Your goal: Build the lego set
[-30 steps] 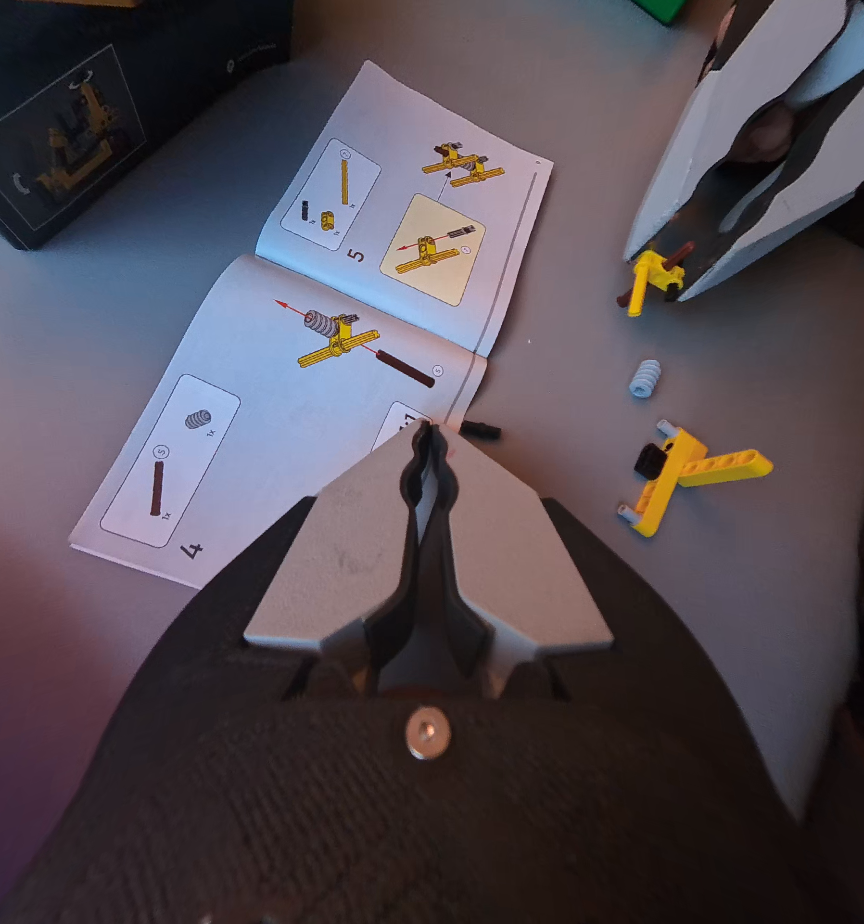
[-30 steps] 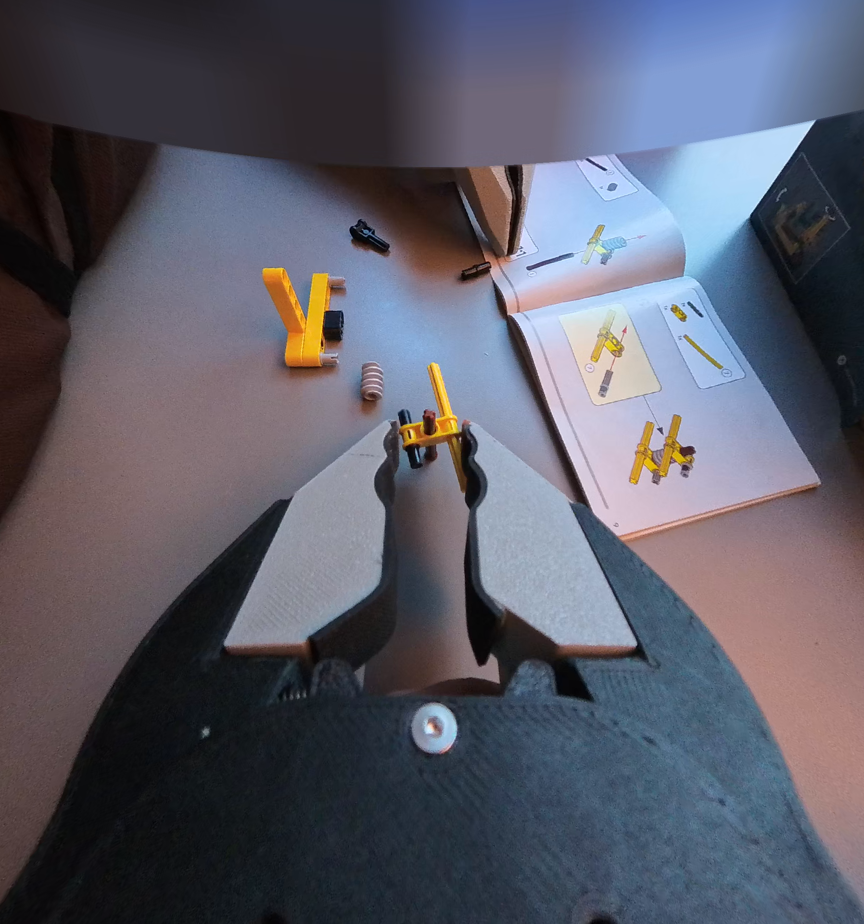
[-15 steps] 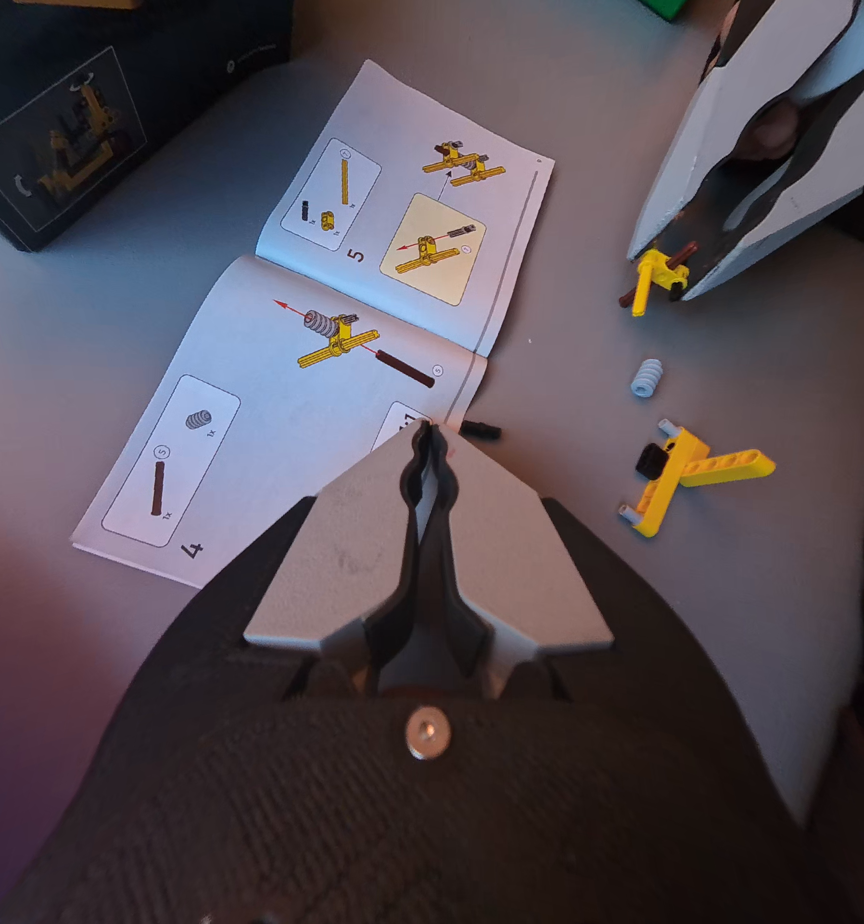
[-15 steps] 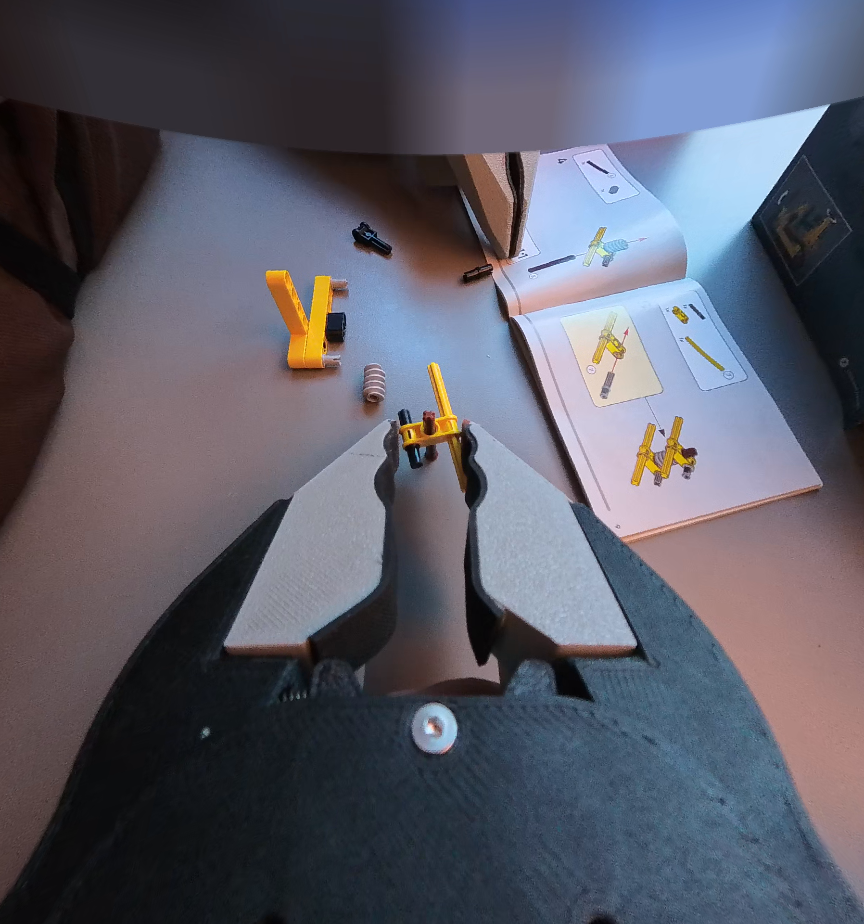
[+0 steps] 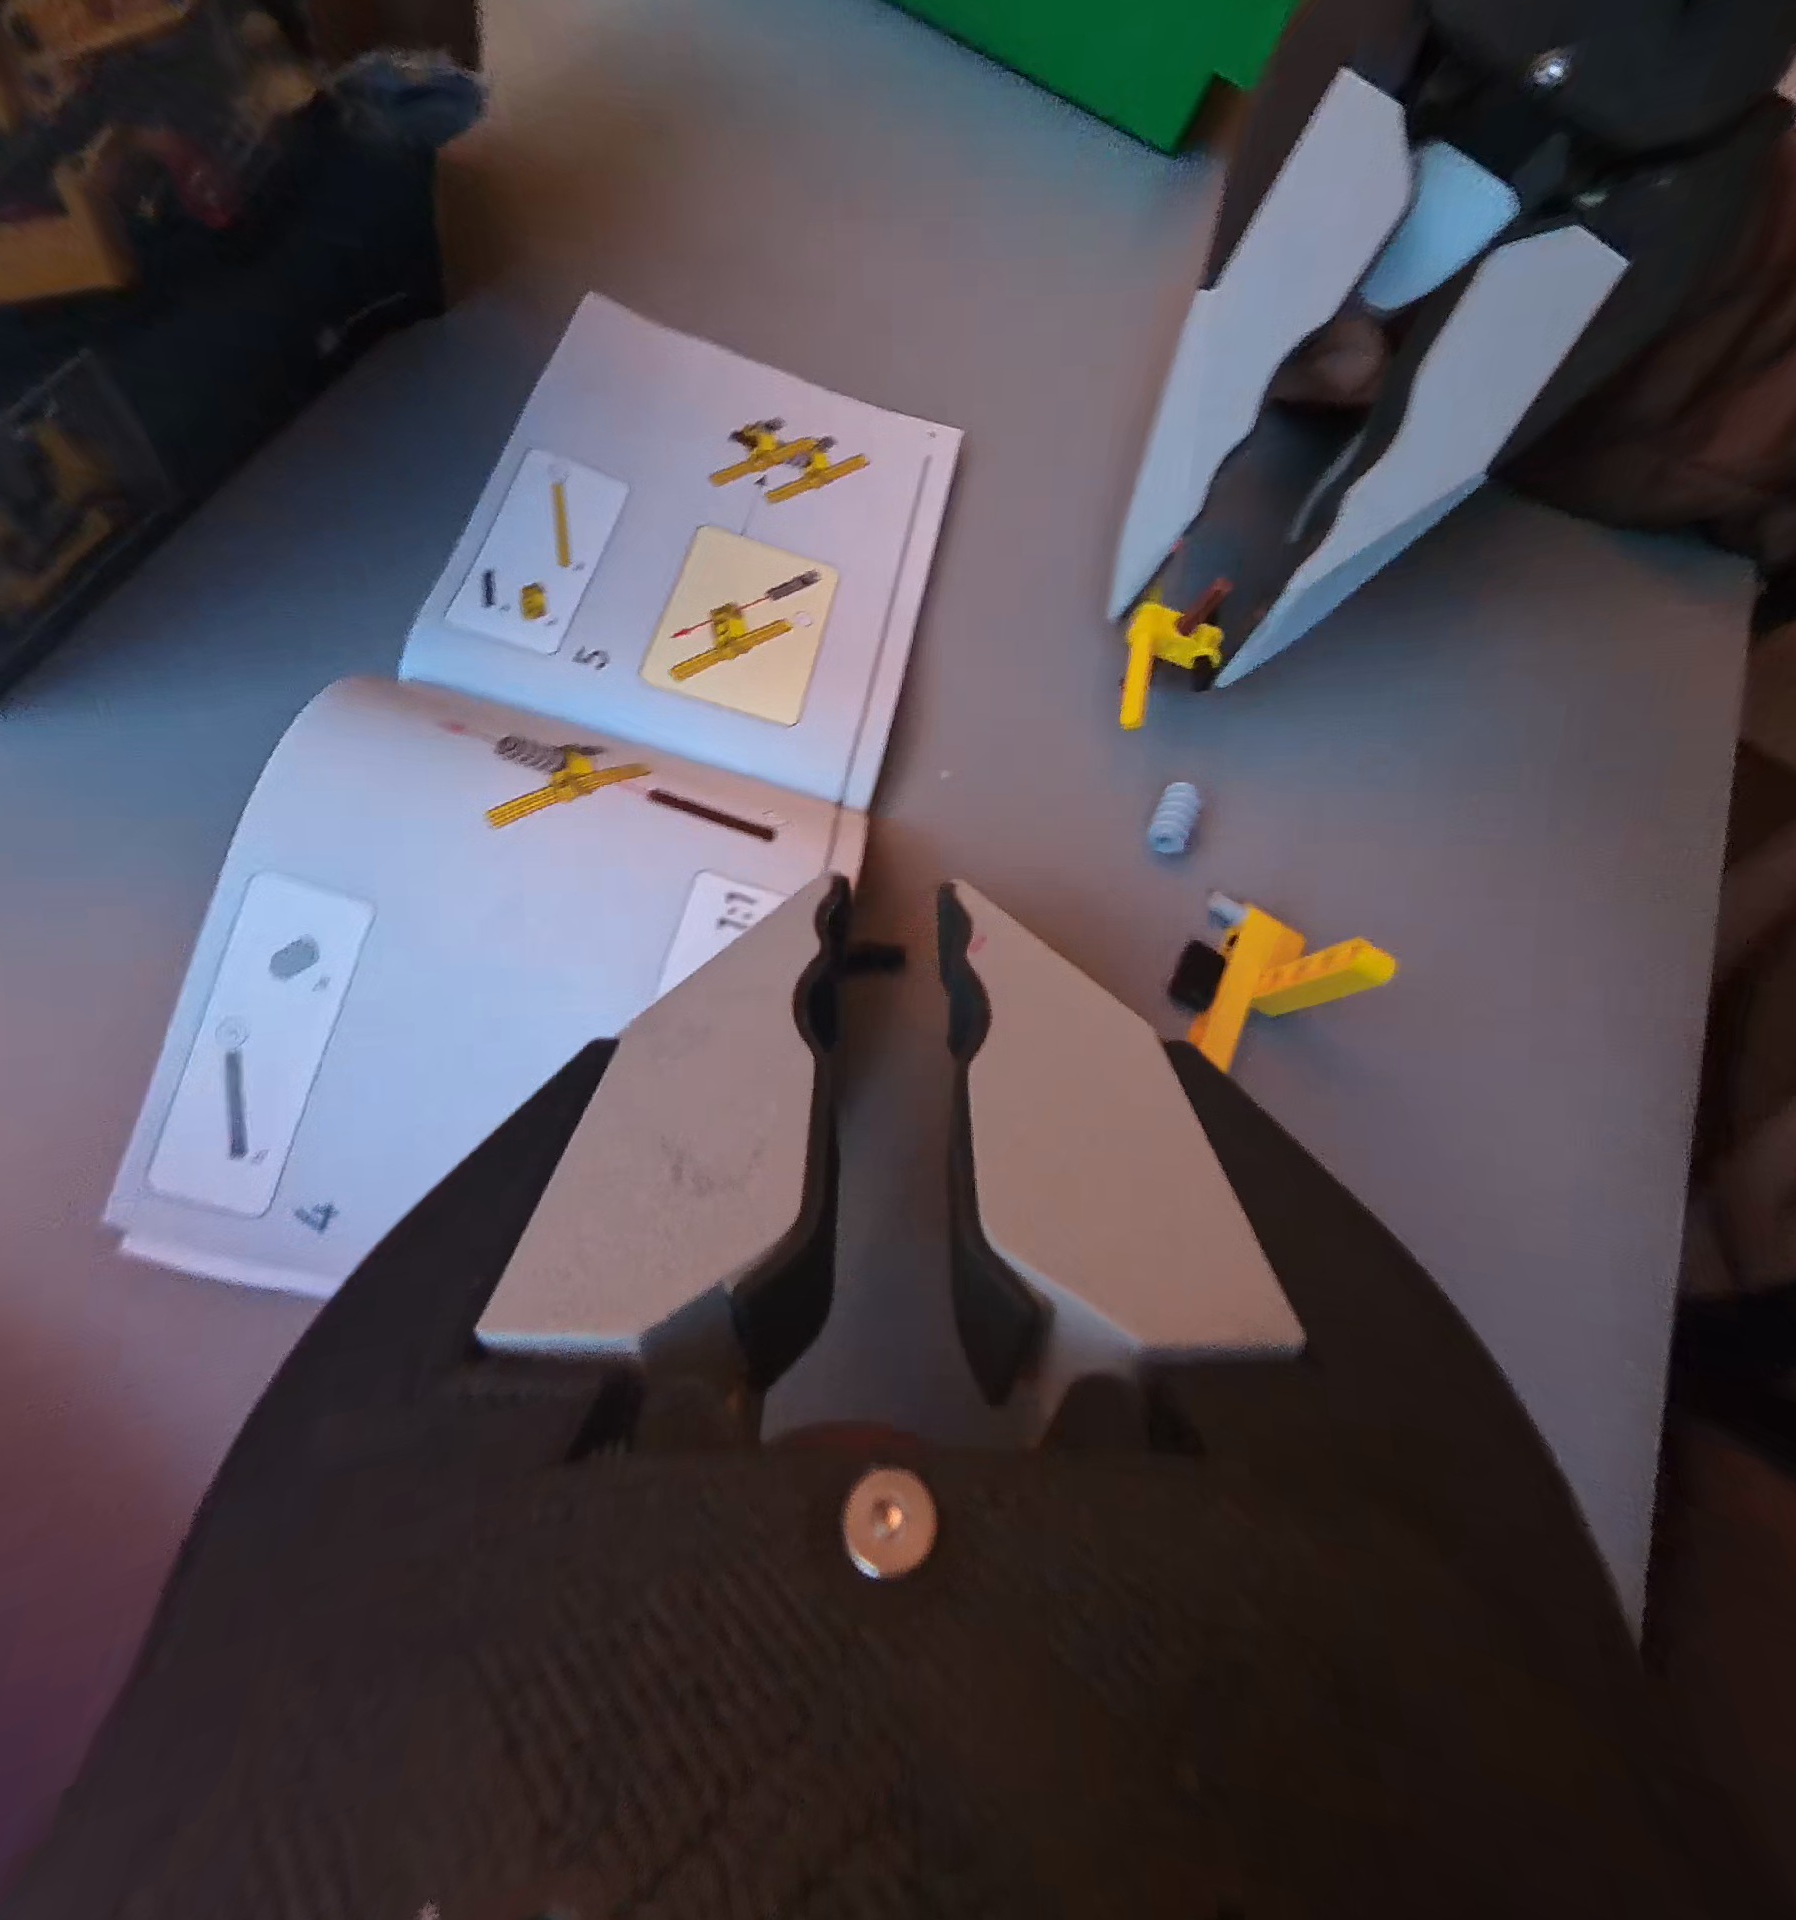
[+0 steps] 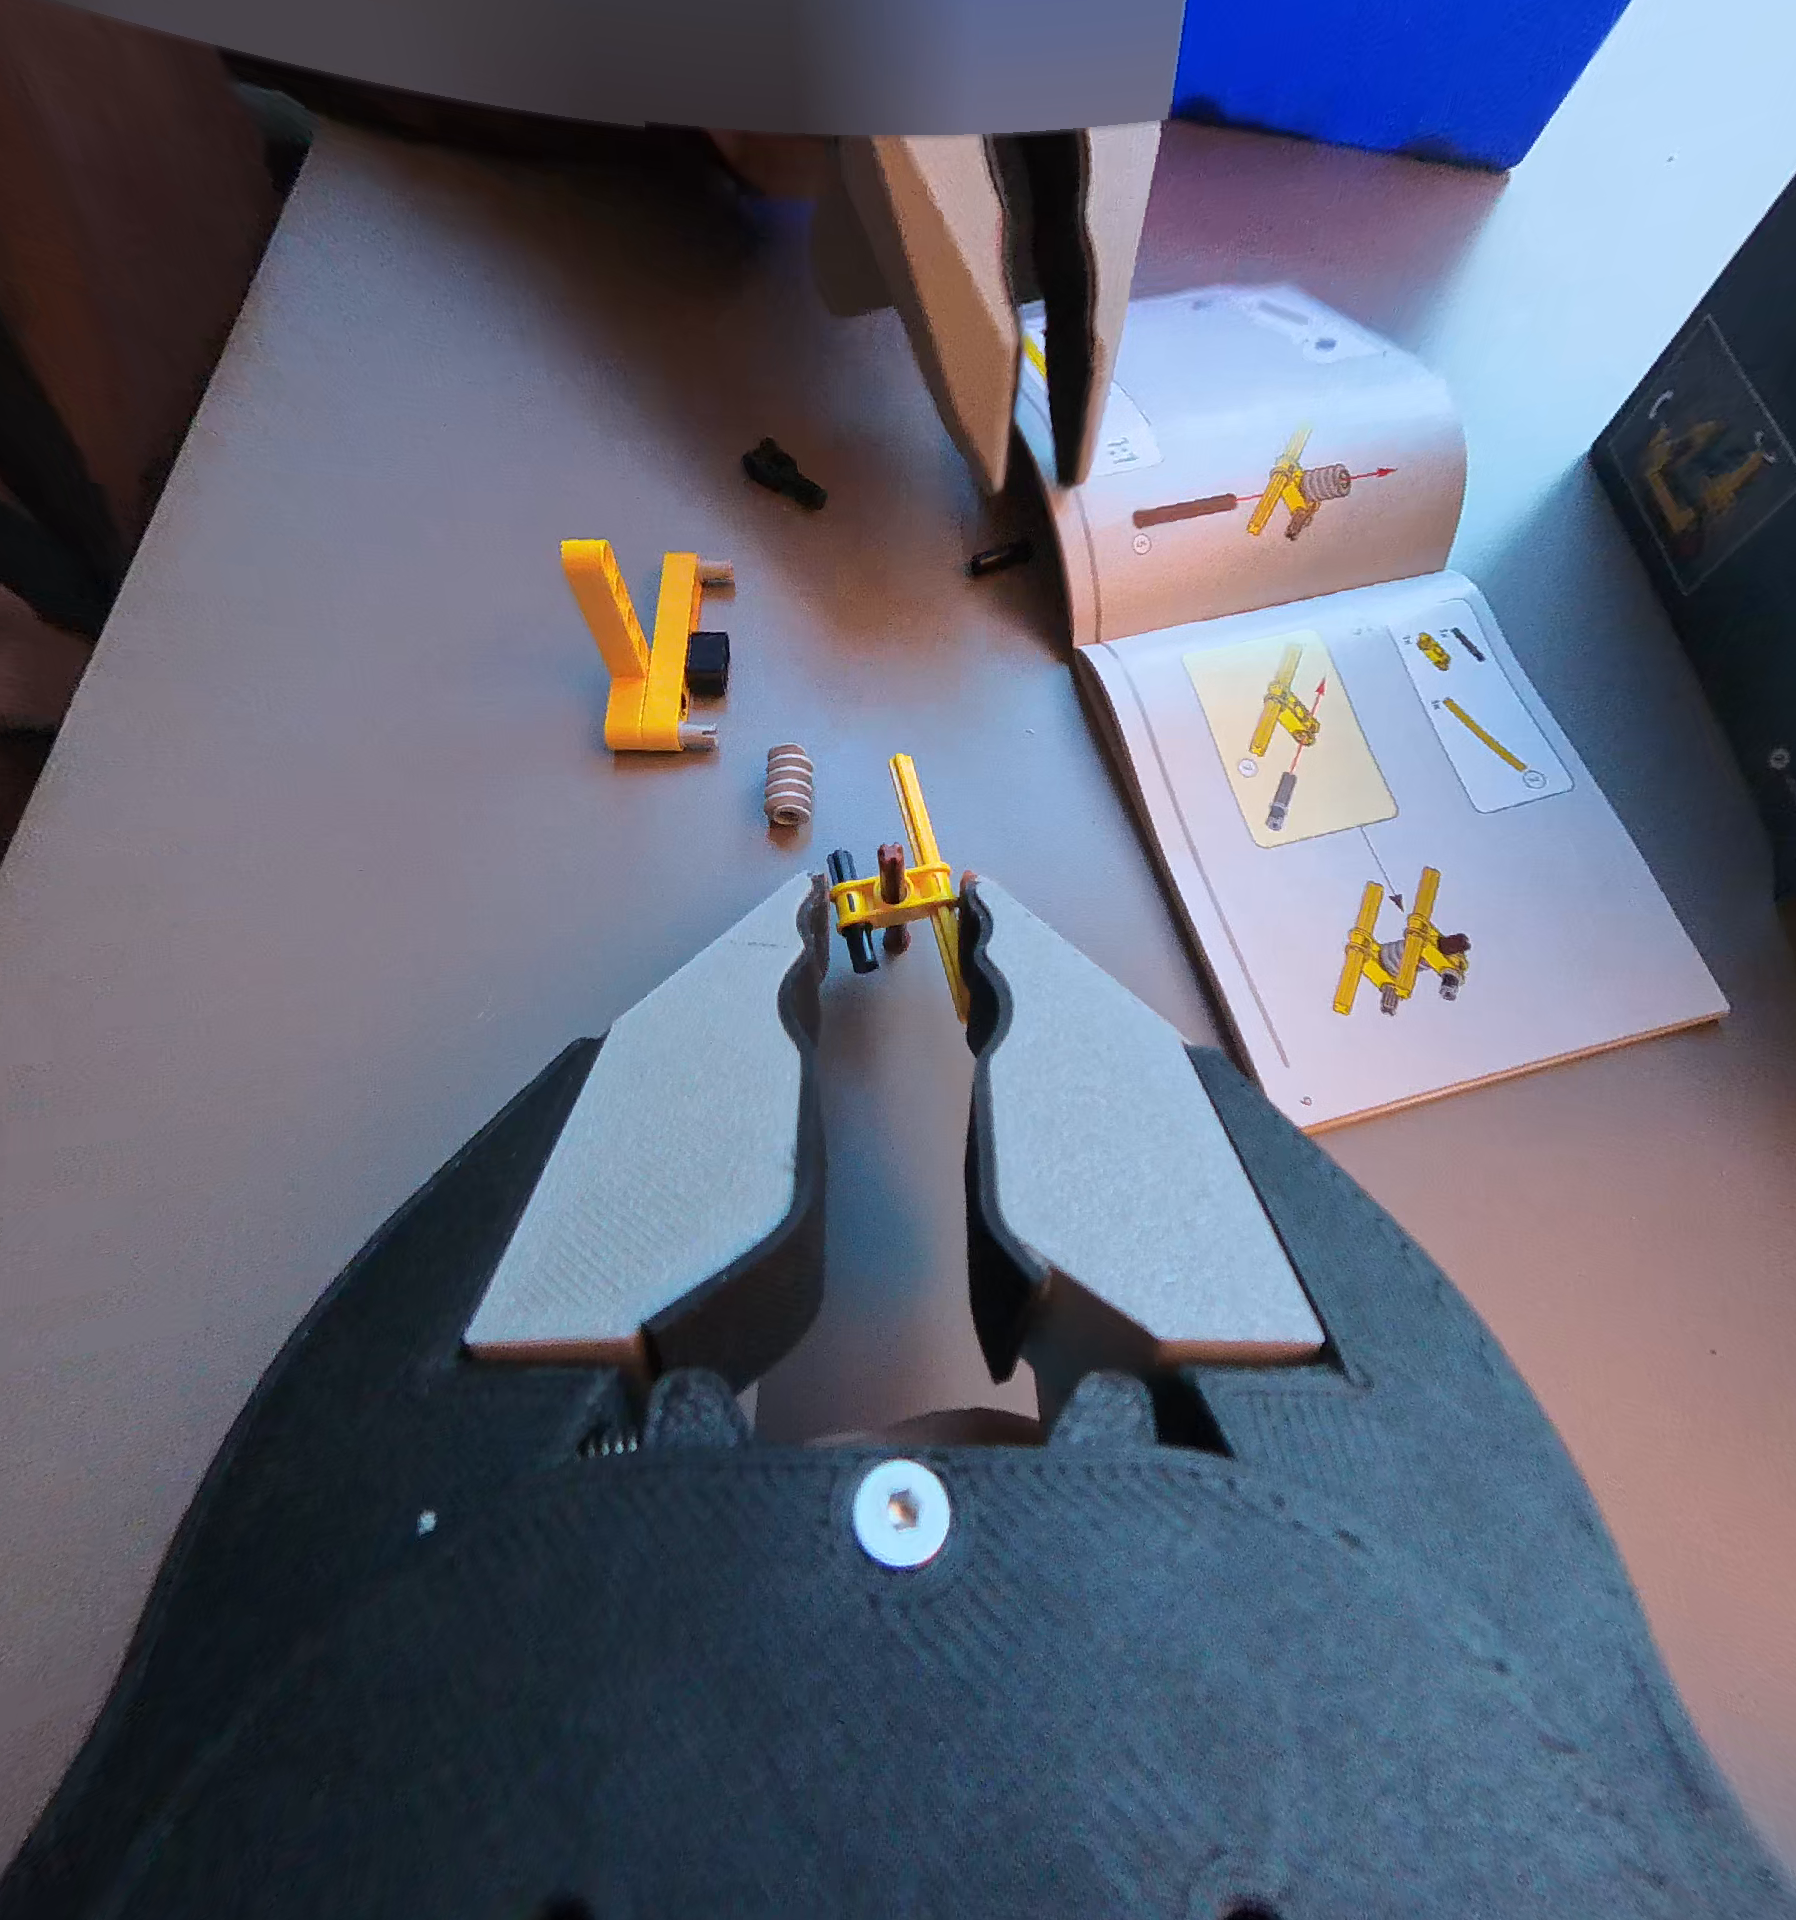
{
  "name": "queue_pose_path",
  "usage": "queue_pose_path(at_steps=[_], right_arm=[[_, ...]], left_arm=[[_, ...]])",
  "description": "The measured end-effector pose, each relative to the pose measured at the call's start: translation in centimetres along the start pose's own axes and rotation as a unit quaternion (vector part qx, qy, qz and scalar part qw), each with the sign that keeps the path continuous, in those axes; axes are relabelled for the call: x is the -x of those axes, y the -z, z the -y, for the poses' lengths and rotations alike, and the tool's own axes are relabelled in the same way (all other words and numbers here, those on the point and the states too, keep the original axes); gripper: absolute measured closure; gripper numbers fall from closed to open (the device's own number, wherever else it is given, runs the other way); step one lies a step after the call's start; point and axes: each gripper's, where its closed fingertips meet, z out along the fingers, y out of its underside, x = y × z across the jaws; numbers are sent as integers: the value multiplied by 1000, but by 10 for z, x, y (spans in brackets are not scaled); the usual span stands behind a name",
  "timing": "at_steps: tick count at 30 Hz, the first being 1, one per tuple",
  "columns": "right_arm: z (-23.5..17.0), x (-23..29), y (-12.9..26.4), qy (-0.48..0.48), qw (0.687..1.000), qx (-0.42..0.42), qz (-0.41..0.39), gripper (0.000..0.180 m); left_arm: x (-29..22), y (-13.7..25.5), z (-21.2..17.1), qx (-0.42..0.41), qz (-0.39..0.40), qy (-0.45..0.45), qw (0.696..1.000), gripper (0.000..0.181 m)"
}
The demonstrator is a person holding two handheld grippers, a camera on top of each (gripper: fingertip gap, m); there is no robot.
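Between my left gripper (image 5: 889,899) fingers, parted and empty: black pin (image 5: 873,956), long axis 3-to-9 o'clock; right gripper (image 6: 889,899) clamps yellow assembly (image 6: 889,891).

1. The open booklet (image 6: 1393,790) lies on the surface (image 6: 354,935), right of the loose parts in the right wrist view.
2. The boxed set (image 6: 1746,582) sits right of the booklet.
3. The ridged gear (image 6: 788,784) lies between the beam assembly (image 6: 655,655) and the small assembly (image 6: 899,894) in the right claw (image 6: 892,902).
4. A short pin (image 5: 873,956) lies beside the booklet's edge, below the left claw (image 5: 889,904).
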Motion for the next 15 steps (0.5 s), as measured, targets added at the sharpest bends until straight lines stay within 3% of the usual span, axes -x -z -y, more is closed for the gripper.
queue_pose_path(at_steps=[10,15], right_arm=[[2,-2,2,-1,1000,-8,-6,158],[0,-5,4,-5,1000,-7,-9,158]], left_arm=[[-65,-34,12,53,-95,-80,991,163],[-77,-48,-4,128,-137,-93,978,162]])
